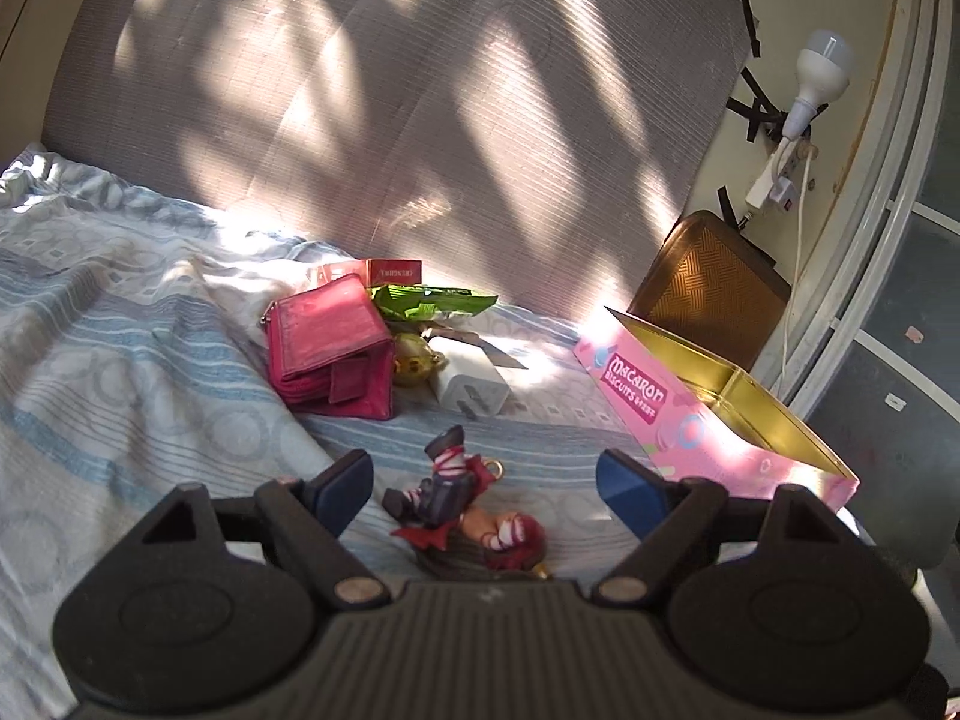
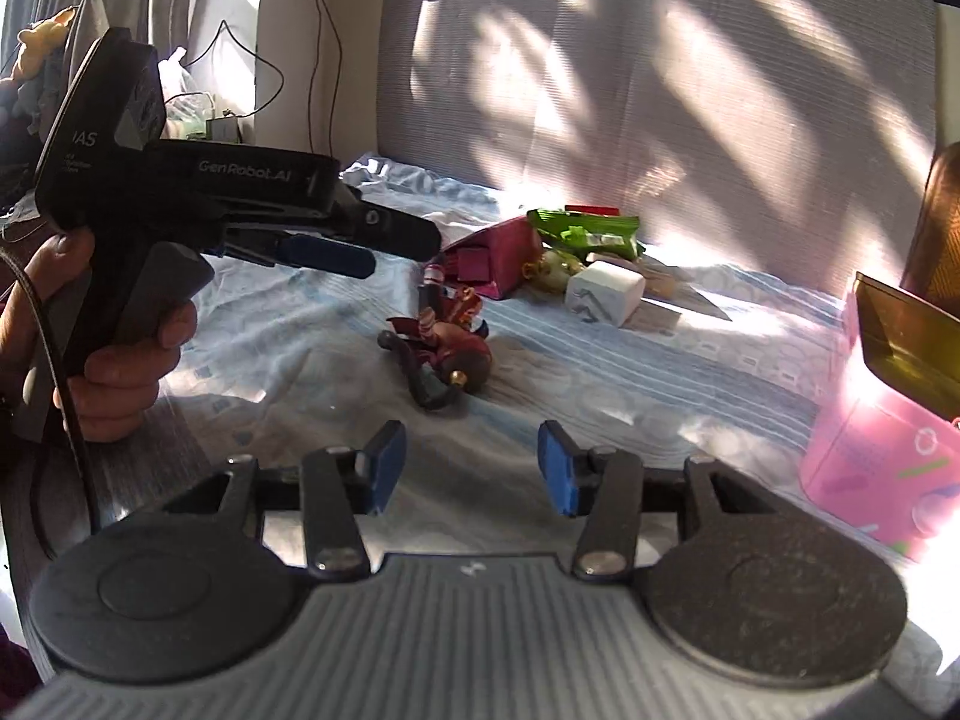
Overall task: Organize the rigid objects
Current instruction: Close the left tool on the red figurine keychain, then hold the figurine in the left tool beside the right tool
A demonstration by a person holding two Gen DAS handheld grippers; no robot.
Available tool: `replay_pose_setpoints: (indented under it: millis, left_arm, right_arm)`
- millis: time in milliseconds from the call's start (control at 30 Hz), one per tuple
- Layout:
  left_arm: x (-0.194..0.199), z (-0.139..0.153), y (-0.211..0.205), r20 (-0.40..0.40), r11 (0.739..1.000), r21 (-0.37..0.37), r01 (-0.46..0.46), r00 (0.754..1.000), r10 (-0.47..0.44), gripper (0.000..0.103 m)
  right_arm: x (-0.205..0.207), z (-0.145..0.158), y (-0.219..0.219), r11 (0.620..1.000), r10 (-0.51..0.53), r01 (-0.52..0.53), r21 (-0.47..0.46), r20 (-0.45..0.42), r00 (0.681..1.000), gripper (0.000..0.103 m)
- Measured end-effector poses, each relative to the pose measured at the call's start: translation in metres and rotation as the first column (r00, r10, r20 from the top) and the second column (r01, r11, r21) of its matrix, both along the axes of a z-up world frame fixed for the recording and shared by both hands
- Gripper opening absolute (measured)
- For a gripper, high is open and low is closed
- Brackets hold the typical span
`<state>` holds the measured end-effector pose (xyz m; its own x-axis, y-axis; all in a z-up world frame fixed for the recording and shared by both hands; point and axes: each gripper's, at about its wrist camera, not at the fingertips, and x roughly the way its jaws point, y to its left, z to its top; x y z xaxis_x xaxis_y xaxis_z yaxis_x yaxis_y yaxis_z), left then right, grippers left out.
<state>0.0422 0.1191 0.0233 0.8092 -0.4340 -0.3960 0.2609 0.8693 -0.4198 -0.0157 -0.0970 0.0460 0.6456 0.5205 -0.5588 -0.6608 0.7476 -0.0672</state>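
The surface is a bed covered by a pale blue patterned sheet (image 1: 120, 324), wrinkled and streaked with sunlight, with a grey ribbed panel (image 1: 384, 90) rising behind it at the far side. To the right of the panel a white bulb (image 1: 819, 69) hangs on the wall among strips of black tape, above a brown woven board (image 1: 708, 294). On the right of the bed stands an open pink biscuit tin (image 1: 690, 414) with a gold inside. Far in the middle lies a cluster: a red wallet (image 1: 330, 348), a green wrapper (image 1: 432, 300), a small red box (image 1: 390, 270), a gold bell (image 1: 414, 360) and a white charger (image 1: 468, 384). Nearer lies a red-haired figurine (image 1: 468, 498) on its side, apart from the cluster. The left gripper (image 1: 486, 480) hovers just above the figurine with its jaws spread wide on either side, gripping nothing. The right gripper (image 2: 474, 468) is also wide open and empty, nearer than the figurine.
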Motion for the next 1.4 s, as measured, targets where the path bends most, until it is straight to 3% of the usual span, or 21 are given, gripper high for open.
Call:
replay_pose_setpoints:
  millis: [100, 200, 267, 333, 400, 533, 633, 1267, 1400]
  left_arm:
    - [0.012, -0.003, -0.007, -0.056, 1.000, 0.018, -0.020, 0.998, 0.021, 0.086]
    - [0.025, -0.007, -0.016, -0.105, 1.000, 0.019, -0.008, 0.994, 0.010, 0.085]
    - [0.030, -0.012, -0.026, -0.119, 0.998, 0.058, 0.000, 0.993, 0.007, 0.080]
    - [0.030, -0.013, -0.031, -0.117, 0.995, 0.095, 0.007, 0.993, 0.005, 0.061]
    - [0.030, -0.016, -0.029, -0.130, 0.997, 0.063, 0.033, 0.991, -0.024, 0.049]
    - [0.031, -0.018, -0.024, -0.140, 0.999, 0.016, 0.046, 0.989, -0.044, 0.047]
    - [0.031, -0.018, -0.026, -0.137, 0.998, 0.021, 0.053, 0.989, -0.050, 0.047]
    - [0.031, -0.018, -0.027, -0.133, 0.998, 0.019, 0.062, 0.989, -0.058, 0.045]
    - [0.028, -0.017, -0.027, -0.116, 0.997, 0.014, 0.075, 0.991, -0.072, 0.040]
  right_arm:
    - [0.011, -0.002, 0.015, 1.000, 0.023, -0.023, -0.013, -0.003, 1.000, 0.064]
    - [0.032, -0.006, 0.027, 1.000, 0.010, -0.011, -0.009, -0.056, 0.998, 0.069]
    - [0.048, -0.011, 0.030, 1.000, -0.014, 0.014, 0.002, -0.112, 0.994, 0.069]
    - [0.059, -0.014, 0.030, 0.999, -0.029, 0.035, 0.031, -0.170, 0.985, 0.067]
    - [0.060, -0.014, 0.030, 0.998, -0.018, 0.027, 0.048, -0.178, 0.984, 0.057]
    - [0.049, -0.014, 0.030, 0.999, -0.019, 0.023, 0.028, -0.129, 0.991, 0.054]
    - [0.045, -0.013, 0.030, 0.999, -0.024, 0.026, 0.020, -0.111, 0.994, 0.054]
    - [0.047, -0.012, 0.025, 0.998, -0.035, 0.041, 0.051, -0.112, 0.993, 0.054]
    - [0.047, -0.012, 0.024, 0.997, -0.048, 0.055, 0.058, -0.105, 0.993, 0.054]
